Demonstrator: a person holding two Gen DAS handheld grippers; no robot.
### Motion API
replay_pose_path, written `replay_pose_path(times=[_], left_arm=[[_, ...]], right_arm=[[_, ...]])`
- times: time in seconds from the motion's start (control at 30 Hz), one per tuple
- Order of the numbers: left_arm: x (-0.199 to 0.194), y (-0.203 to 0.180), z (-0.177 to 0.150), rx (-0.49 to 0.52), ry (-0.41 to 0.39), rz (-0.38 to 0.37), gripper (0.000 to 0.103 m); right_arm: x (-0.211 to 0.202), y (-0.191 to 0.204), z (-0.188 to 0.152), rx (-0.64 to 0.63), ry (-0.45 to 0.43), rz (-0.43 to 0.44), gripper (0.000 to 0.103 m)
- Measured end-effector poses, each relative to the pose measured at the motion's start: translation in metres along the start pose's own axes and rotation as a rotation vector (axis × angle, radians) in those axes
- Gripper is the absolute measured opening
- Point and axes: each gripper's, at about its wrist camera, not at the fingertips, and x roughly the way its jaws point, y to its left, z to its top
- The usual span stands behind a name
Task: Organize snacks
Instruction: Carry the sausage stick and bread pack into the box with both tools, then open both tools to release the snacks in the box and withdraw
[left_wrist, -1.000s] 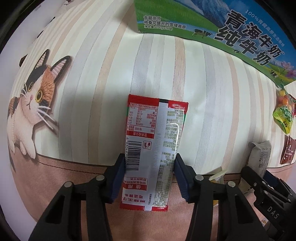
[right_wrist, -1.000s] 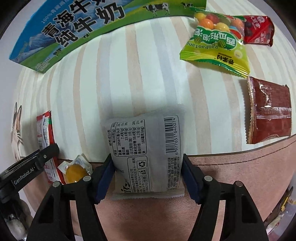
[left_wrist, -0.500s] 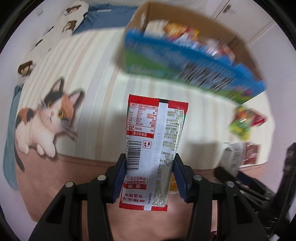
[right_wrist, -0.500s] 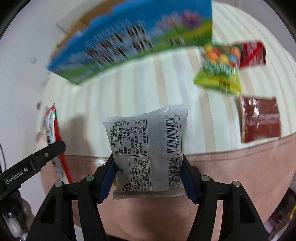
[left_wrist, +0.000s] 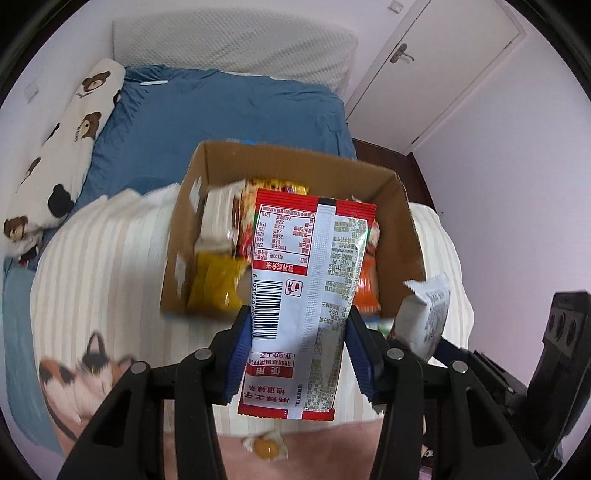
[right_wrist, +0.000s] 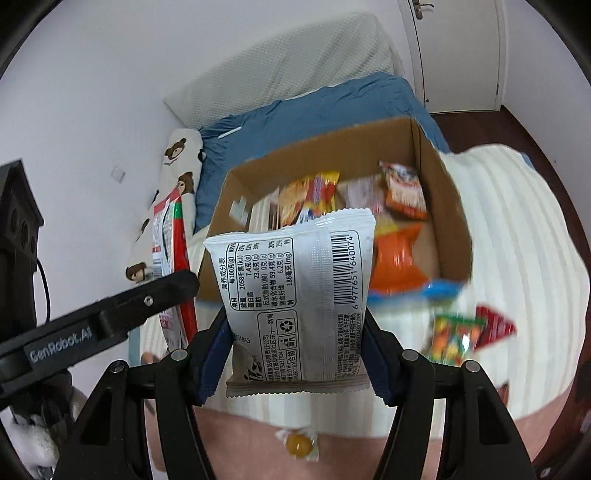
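Left wrist view. Left gripper (left_wrist: 297, 354) clenched on the red-and-silver snack packet (left_wrist: 306, 295); blue pads press its two long edges near the lower third. Packet back side faces the camera, barcode at lower left. Long axis runs bottom to top of frame, leaning slightly right at the top. Its upper end overlaps the open cardboard box (left_wrist: 400, 206) at frame centre. Box holds several packets, among them a yellow packet (left_wrist: 214, 284) at its lower left; contents blurred. Box stands on a striped cream blanket (left_wrist: 99, 258), cat print at lower left. A wrapped yellow candy (left_wrist: 267, 448) lies on the pink band at bottom centre. The grey-white snack packet (left_wrist: 426, 314) shows at right centre, edge-on, with dark parts of the other gripper at the right edge.

Right wrist view. Right gripper (right_wrist: 299, 354) grasps the grey-white snack packet (right_wrist: 295, 306) by its two side edges, low down. Printed back faces the camera, text turned sideways, barcode along the right edge. Long axis bottom to top; crimped top seam lies over the box's (right_wrist: 424, 155) near wall. Orange packet (right_wrist: 400, 258) inside the box, right of the held packet. Left gripper's finger (right_wrist: 110, 321) crosses the left centre; the red-and-silver packet (right_wrist: 170, 254) stands nearly upright behind it. Green candy bag (right_wrist: 454, 336) and a red packet (right_wrist: 493, 325) lie on the blanket (right_wrist: 524, 240) at right, blurred. Candy (right_wrist: 299, 443) at bottom centre.
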Motion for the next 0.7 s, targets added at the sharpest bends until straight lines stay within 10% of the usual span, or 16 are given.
replay_pose_path(times=[0.27,0.7], left_arm=[[0.081,0.013,0.069,-0.057,0.171,0.008,0.046],[0.165,0.033,0.071,-0.11,0.383,0.05,0.049]], right_arm=[[0.056,-0.012,0.066,0.017,0.089,-0.051,0.067],[0.141,-0.042,0.076,0.052,0.279,-0.082,0.069]])
